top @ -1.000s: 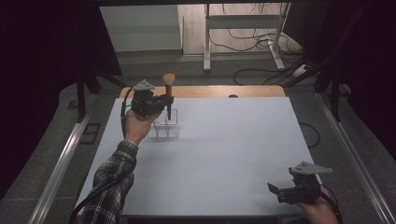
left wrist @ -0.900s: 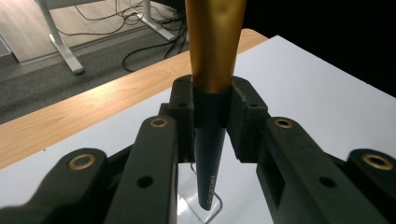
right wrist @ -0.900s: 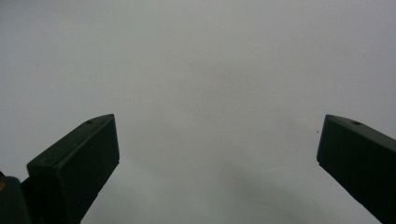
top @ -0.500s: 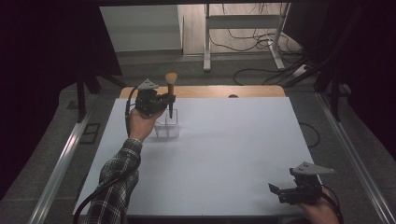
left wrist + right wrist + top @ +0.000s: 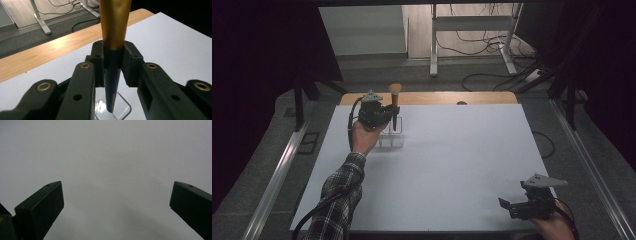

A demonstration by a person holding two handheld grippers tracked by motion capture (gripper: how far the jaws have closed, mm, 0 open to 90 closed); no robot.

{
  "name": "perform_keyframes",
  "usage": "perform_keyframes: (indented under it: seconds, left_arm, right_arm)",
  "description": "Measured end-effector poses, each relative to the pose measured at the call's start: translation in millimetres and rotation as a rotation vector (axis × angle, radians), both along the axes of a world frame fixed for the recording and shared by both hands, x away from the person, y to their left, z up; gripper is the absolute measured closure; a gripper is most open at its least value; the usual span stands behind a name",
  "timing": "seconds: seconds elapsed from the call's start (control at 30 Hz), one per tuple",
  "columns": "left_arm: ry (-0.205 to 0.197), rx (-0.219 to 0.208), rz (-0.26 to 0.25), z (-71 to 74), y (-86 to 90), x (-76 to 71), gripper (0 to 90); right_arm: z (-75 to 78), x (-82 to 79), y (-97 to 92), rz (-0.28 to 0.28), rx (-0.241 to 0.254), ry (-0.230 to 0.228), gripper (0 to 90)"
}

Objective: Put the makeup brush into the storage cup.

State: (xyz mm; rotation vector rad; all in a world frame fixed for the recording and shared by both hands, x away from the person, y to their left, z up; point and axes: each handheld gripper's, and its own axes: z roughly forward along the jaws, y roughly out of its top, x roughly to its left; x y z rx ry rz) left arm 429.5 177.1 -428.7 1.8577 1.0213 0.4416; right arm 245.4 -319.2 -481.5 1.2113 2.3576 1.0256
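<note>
My left gripper (image 5: 388, 113) (image 5: 113, 60) is shut on a makeup brush (image 5: 395, 105) (image 5: 113, 37) with a gold ferrule and a black tapered handle. The brush stands upright, its handle tip pointing down into a clear plastic holder (image 5: 392, 140) (image 5: 122, 110) on the white table (image 5: 452, 160). I cannot tell whether the tip touches the holder's floor. My right gripper (image 5: 507, 205) (image 5: 116, 202) rests near the table's front right corner, jaws wide open over bare white surface with nothing between them.
A wooden strip (image 5: 482, 97) runs along the table's far edge. Beyond it are a desk frame (image 5: 472, 30) and cables (image 5: 492, 80) on the floor. Metal rails (image 5: 277, 175) flank the table on both sides.
The left hand has shifted slightly toward the far edge with the brush, keeping it upright over the clear holder. The right gripper has stayed where it was.
</note>
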Motion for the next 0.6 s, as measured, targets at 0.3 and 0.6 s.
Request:
perform_keyframes:
  seconds: [0.3, 0.6]
  left_arm:
    - [0.006, -0.001, 0.008, -7.7, -0.4, -0.3, 73.6]
    - [0.019, 0.002, 0.009, -16.0, -1.6, -0.6, 73.6]
  right_arm:
    - [0.1, 0.0, 0.2, 0.003, 0.001, 0.001, 0.0]
    - [0.0, -0.1, 0.4, 0.005, 0.0, 0.001, 0.0]
